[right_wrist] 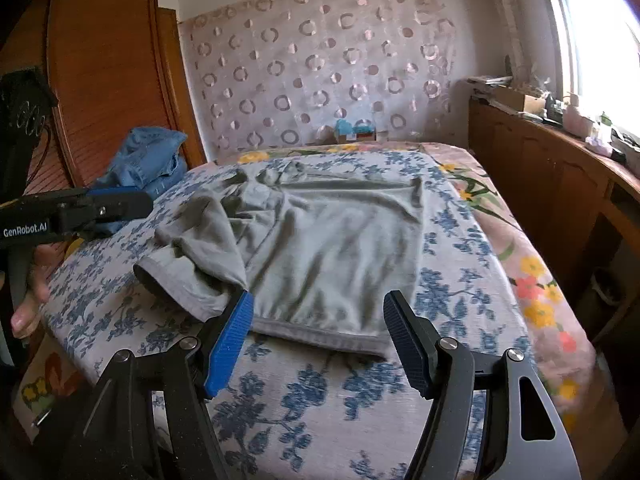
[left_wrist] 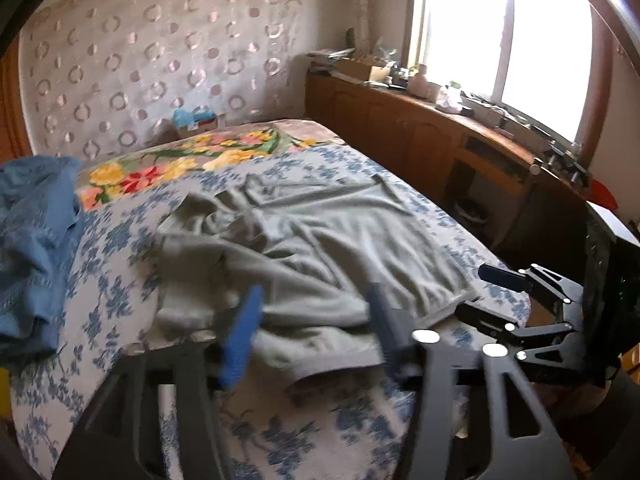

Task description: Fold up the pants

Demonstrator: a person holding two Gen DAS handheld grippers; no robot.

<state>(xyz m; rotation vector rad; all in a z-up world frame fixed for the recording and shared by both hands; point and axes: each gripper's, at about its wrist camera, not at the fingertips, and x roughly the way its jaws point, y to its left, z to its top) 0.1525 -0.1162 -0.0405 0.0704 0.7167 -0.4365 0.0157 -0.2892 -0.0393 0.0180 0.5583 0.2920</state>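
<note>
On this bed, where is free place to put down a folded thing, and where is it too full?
Free: the blue-flowered cover between the grey pants and the near bed edge, and the strip right of the pants. Crowded: the far left corner, where the blue garment pile lies, and the cluttered wooden ledge under the window.

Grey-green pants [right_wrist: 320,240] lie rumpled, partly folded, spread mid-bed [right_wrist: 460,340], one cuffed leg bunched toward the left edge.
</note>
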